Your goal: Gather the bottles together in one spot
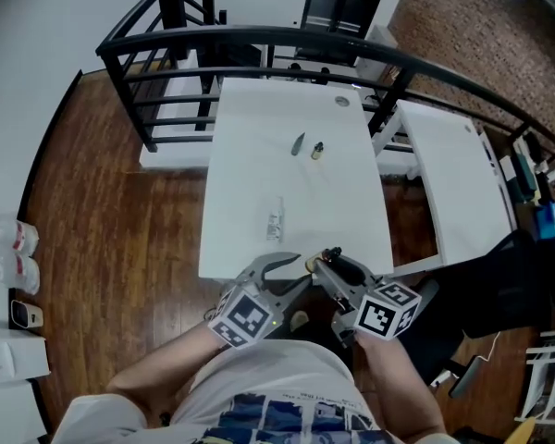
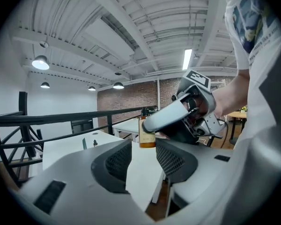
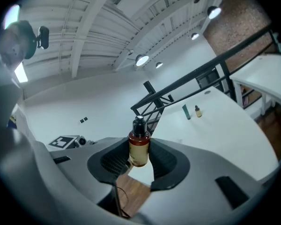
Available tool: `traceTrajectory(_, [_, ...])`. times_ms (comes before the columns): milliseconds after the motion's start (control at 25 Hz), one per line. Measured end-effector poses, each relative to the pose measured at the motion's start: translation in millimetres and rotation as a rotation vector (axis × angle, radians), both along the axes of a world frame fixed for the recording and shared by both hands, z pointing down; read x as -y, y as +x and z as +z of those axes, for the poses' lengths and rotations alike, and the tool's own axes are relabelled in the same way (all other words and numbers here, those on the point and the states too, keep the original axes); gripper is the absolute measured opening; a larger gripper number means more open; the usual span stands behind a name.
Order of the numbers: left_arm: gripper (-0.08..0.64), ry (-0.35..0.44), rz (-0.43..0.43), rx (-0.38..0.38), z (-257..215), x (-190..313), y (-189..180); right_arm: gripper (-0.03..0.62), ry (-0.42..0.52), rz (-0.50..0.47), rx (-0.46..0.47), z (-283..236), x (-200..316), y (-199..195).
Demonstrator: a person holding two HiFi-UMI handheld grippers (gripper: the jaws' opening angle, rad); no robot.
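1. The right gripper is seen clamped on an amber bottle with a black cap. The pads press on the lower body, and the neck and cap stand clear above the jaws.
2. The left gripper is held with its jaws apart, and nothing is between them. The right gripper and its bottle are seen just beyond its jaws.
3. Both grippers are held close together at the near edge of the white table, about where the wooden floor begins.
4. Three more items are left on the table. A clear bottle lies on its side near the middle. Farther off, a small amber dropper bottle stands just beside a dark green tube-like bottle.
5. A slip is judged the main risk. The body is round and smooth and is gripped low, so a quick swing could tip it out, and it would likely land on the floor.
6. The held bottle could be knocked if the left gripper is brought any nearer.
7. The lying bottle could be set rolling by a glancing touch.
8. The two far items could be toppled if the bottle is set down too close.
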State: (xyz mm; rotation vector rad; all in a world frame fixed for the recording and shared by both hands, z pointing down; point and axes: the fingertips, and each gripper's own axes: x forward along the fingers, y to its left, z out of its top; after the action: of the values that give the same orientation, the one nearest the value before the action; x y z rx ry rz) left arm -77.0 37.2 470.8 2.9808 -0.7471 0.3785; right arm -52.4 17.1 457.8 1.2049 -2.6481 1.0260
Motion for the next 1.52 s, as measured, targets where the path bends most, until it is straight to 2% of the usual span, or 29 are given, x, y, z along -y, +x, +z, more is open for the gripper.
traceTrajectory(120, [0.163, -0.019, 0.017, -0.013, -13, 7, -4, 0.133, 0.056, -0.023, -0.166, 6, 1, 18])
traceTrajectory(240, [0.156, -0.041, 0.097, -0.030, -33, 12, 9, 0.133, 0.101, -0.097, -0.357, 19, 1, 26])
traceTrajectory(320, [0.156, -0.049, 0.153, 0.000, -39, 17, 23, 0.133, 0.122, -0.144, -0.422, 25, 4, 23])
traceTrajectory(400, [0.156, -0.067, 0.180, 0.065, -32, 27, 39, 0.133, 0.138, -0.182, -0.452, 28, 10, 19])
traceTrajectory(520, [0.153, -0.104, 0.204, 0.132, -23, 39, 60, 0.133, 0.156, -0.219, -0.469, 30, 20, 18])
traceTrajectory(640, [0.096, -0.107, 0.214, 0.173, -18, 51, 78, 0.133, 0.169, -0.228, -0.482, 32, 35, 31])
traceTrajectory(800, [0.095, -0.123, 0.213, 0.214, -12, 66, 104, 0.133, 0.171, -0.265, -0.508, 39, 50, 56])
traceTrajectory(1120, [0.084, -0.153, 0.182, 0.239, -4, 111, 156, 0.147, 0.187, -0.259, -0.448, 48, 95, 107])
traceTrajectory(1320, [0.084, -0.159, 0.057, 0.231, 2, 170, 167, 0.216, 0.164, -0.216, -0.446, 62, 130, 146])
traceTrajectory(1520, [0.084, -0.153, -0.099, 0.278, 28, 234, 156, 0.288, 0.140, -0.179, -0.417, 67, 150, 176])
